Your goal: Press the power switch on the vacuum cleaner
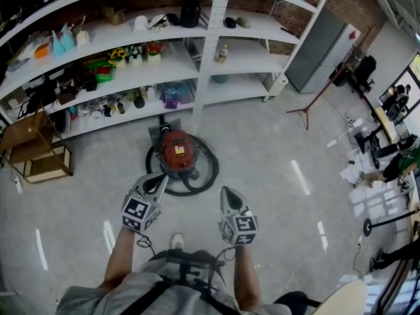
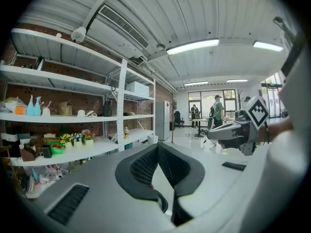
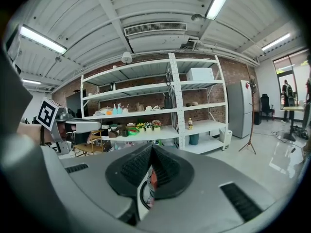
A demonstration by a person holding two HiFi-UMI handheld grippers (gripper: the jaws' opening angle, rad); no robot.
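The vacuum cleaner [image 1: 177, 151] is a red canister standing on the grey floor before the shelves, with a black hose [image 1: 205, 172] coiled round it. Its switch is too small to make out. My left gripper [image 1: 156, 182] is held above the floor just short of the canister's near left side, jaws together. My right gripper [image 1: 226, 192] hangs to the right of the hose, also shut and holding nothing. In the left gripper view the pads [image 2: 143, 166] meet at the tip. In the right gripper view a red sliver of the vacuum cleaner [image 3: 153, 178] shows between the closed pads [image 3: 167, 171].
A long white shelving unit [image 1: 207, 51] full of small items runs behind the vacuum. A wooden cabinet [image 1: 36, 153] stands at the left, a grey locker [image 1: 321, 48] and a tripod stand [image 1: 315, 100] at the right. People [image 1: 400, 163] sit further right. My shoe [image 1: 177, 241] is below.
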